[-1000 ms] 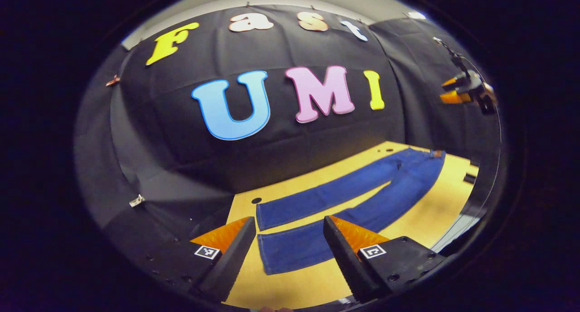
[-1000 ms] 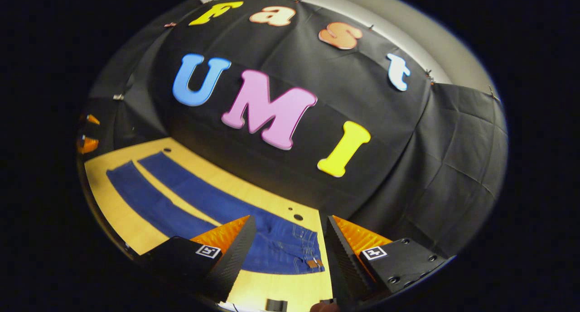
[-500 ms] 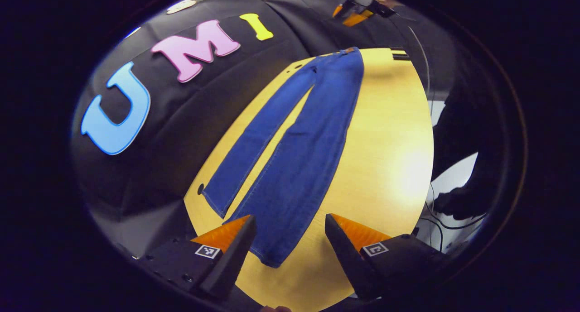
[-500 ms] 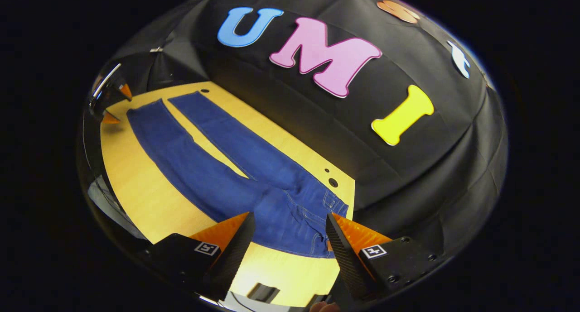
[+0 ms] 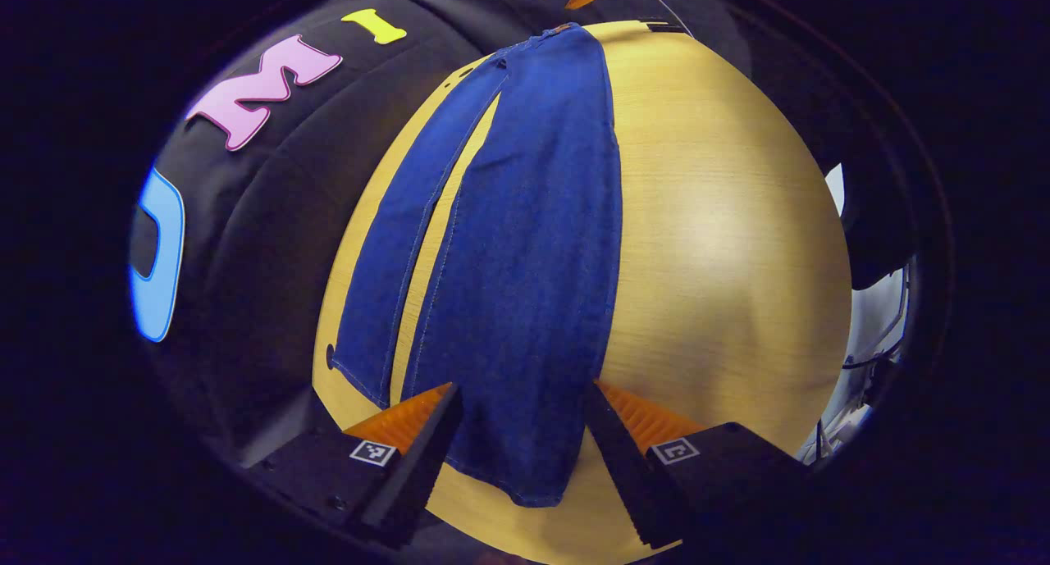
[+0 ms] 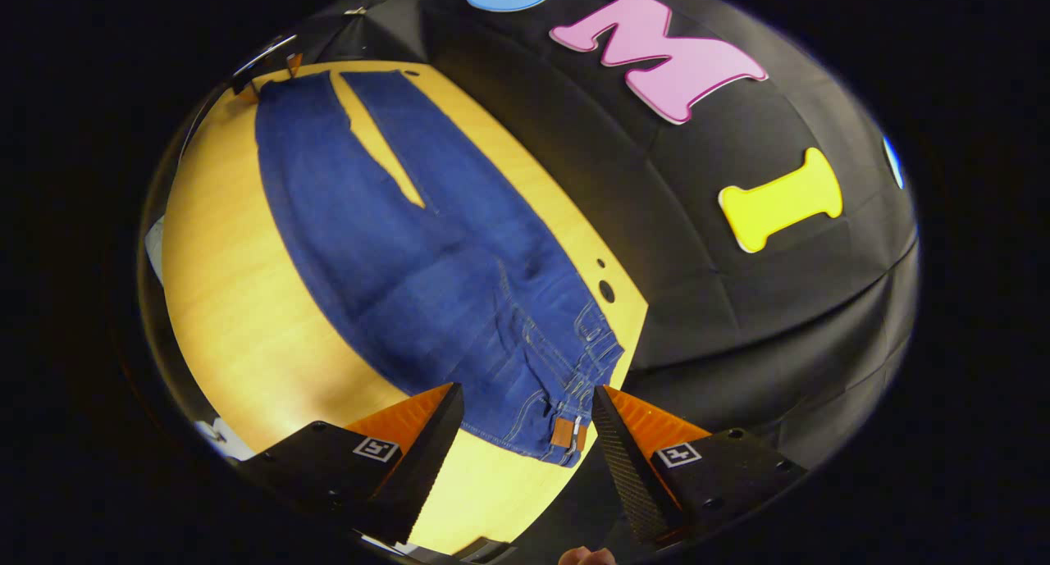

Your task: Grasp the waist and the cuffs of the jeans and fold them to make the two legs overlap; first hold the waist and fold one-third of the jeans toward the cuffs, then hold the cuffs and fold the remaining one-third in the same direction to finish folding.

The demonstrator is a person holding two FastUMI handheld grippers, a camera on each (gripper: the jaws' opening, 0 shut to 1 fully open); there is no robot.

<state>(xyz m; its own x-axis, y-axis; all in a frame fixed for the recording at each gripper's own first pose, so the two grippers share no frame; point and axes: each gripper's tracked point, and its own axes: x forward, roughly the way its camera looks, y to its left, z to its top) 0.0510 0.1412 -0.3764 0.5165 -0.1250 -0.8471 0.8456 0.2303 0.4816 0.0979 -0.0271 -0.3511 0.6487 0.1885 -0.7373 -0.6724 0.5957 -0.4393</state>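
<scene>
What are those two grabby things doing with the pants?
A person holds a gripper in each hand over blue denim jeans lying flat on a yellow wooden table. The left gripper is open over one leg's cuff. The right gripper is open over the waist. Neither has grabbed yet, and no folding has been done.

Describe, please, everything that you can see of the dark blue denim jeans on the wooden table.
The dark blue denim jeans lie flat and unfolded on the pale wooden table, legs spread in a narrow V with bare wood between. Lighter stitching edges the seams; the waist has belt loops and a brown patch. The left gripper straddles one cuff, the right gripper the waist corner, both open.
</scene>
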